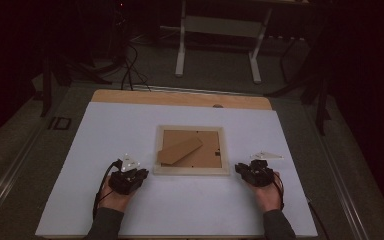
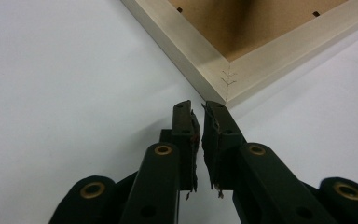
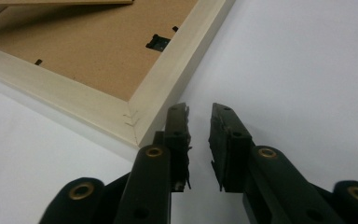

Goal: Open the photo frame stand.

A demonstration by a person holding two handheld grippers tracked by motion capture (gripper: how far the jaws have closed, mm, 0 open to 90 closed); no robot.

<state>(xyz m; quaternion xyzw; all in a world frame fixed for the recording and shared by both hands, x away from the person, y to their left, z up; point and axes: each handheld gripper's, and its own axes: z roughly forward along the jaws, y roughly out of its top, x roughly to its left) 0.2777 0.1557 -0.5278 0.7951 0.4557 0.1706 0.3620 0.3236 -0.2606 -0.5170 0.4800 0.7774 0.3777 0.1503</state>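
**Near table edge: both claws a bit apart, holding nothing, frame face-down between them**

Closest to the person, L hand carries the left gripper (image 1: pixel 132 176) and R hand the right gripper (image 1: pixel 250 171), both low over the white table (image 1: pixel 105 140).

L claw: in left gripper view (image 2: pixel 199 122) jaws stand a narrow slit apart, nothing btwn them. Tips sit just short of the picture frame (image 2: pixel 256 60) at its near corner; can't tell if they touch it.

R claw: in right gripper view (image 3: pixel 199 122) the gap is wider, also nothing in it. Its one jaw sits just beside the frame's other near corner; contact can't be told.

Frame lies flat, back side up, mid-table btwn the two grippers. Pale wood border forms a shallow tray; inside it a brown backing board (image 1: pixel 200 150), w/ a loose cardboard strip (image 1: pixel 180 151) lying slantwise on top. Small black hanger clip (image 3: pixel 157 43) is fixed to the board near the rim.

Farther off: wooden strip along the table's far edge, then white table legs (image 1: pixel 181 50) on the dark floor.
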